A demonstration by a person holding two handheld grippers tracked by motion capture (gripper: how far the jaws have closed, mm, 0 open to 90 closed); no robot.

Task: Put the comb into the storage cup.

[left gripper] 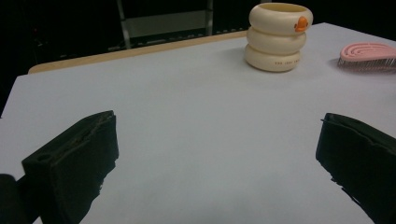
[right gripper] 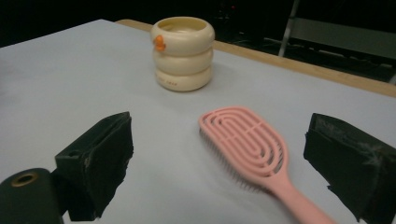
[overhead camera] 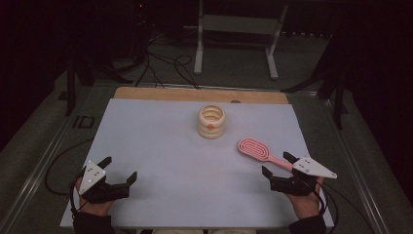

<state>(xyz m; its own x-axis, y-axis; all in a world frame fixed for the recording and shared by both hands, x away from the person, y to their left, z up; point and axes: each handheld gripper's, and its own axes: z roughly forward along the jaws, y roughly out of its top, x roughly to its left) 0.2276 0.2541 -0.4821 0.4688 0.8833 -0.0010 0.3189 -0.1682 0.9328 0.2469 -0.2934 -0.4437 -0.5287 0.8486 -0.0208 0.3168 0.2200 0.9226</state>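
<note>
The pink brush (overhead camera: pixel 254 148) lies flat on the counter (overhead camera: pixel 160 161) at its right side, bristles down, with the handle pointing to the right hand-held gripper (overhead camera: pixel 278 164), and its head sits near the cream cup (overhead camera: pixel 211 121) that stands upright further back. The right hand-held gripper is wide open, one jaw on each side of the handle; I cannot tell if it touches the handle. The left hand-held gripper (overhead camera: pixel 120 168) is also wide open, holds nothing, and stays well apart from the brush.

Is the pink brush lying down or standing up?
Lying down. The pink plastic hairbrush lies flat on the white table, bristles facing down, its handle between the open right gripper's jaws.
</note>
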